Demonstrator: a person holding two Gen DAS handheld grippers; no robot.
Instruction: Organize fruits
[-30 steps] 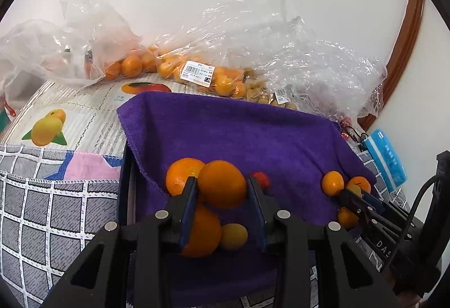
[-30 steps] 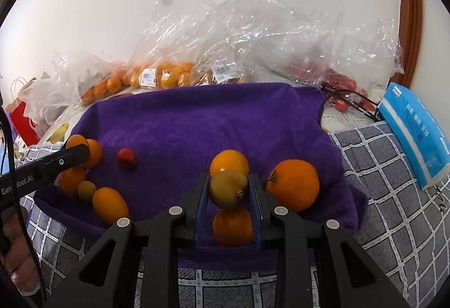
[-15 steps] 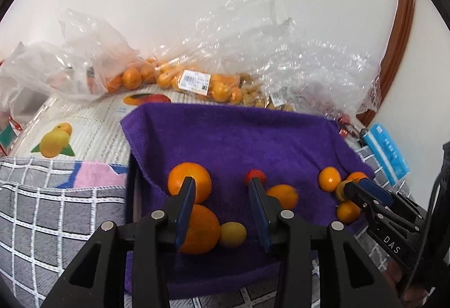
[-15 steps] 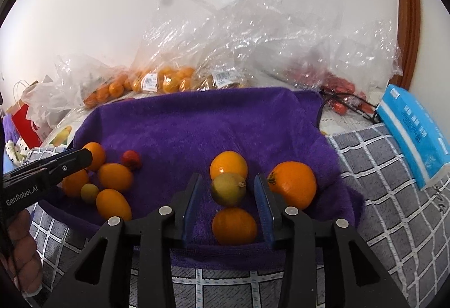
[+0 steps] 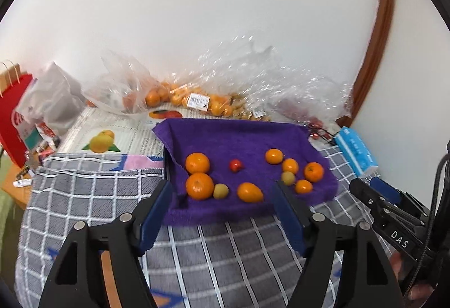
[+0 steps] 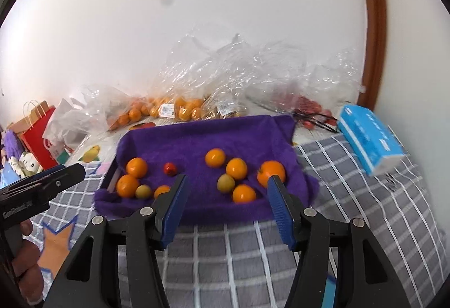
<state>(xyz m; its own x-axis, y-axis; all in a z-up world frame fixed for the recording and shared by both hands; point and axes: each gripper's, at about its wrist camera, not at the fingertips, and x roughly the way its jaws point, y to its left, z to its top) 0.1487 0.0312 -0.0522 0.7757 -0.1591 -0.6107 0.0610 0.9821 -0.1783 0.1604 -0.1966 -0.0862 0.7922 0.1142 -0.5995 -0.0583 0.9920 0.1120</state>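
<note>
A purple towel (image 5: 242, 136) (image 6: 202, 136) lies on the table with several fruits on it. On its left are two oranges (image 5: 197, 163) (image 6: 136, 167), a yellow-green fruit (image 5: 220, 191), an oval orange fruit (image 5: 249, 192) and a small red fruit (image 5: 235, 165) (image 6: 170, 168). On its right are several oranges (image 6: 271, 169) and a yellow-green fruit (image 6: 225, 182). My left gripper (image 5: 222, 191) is open and empty, held back above the towel's near edge. My right gripper (image 6: 226, 185) is open and empty too.
Clear plastic bags of oranges (image 5: 180, 95) (image 6: 168, 108) and red fruit (image 6: 309, 105) line the wall. A blue tissue pack (image 5: 355, 150) (image 6: 371, 136) lies on the right. A red paper bag (image 5: 14, 111) stands on the left. A grey checked cloth (image 5: 211, 246) covers the near table.
Both grippers let go of their fruit, opened wide and drew back and up from the towel. The orange fruit and the yellow-green fruit now lie on the towel.
</note>
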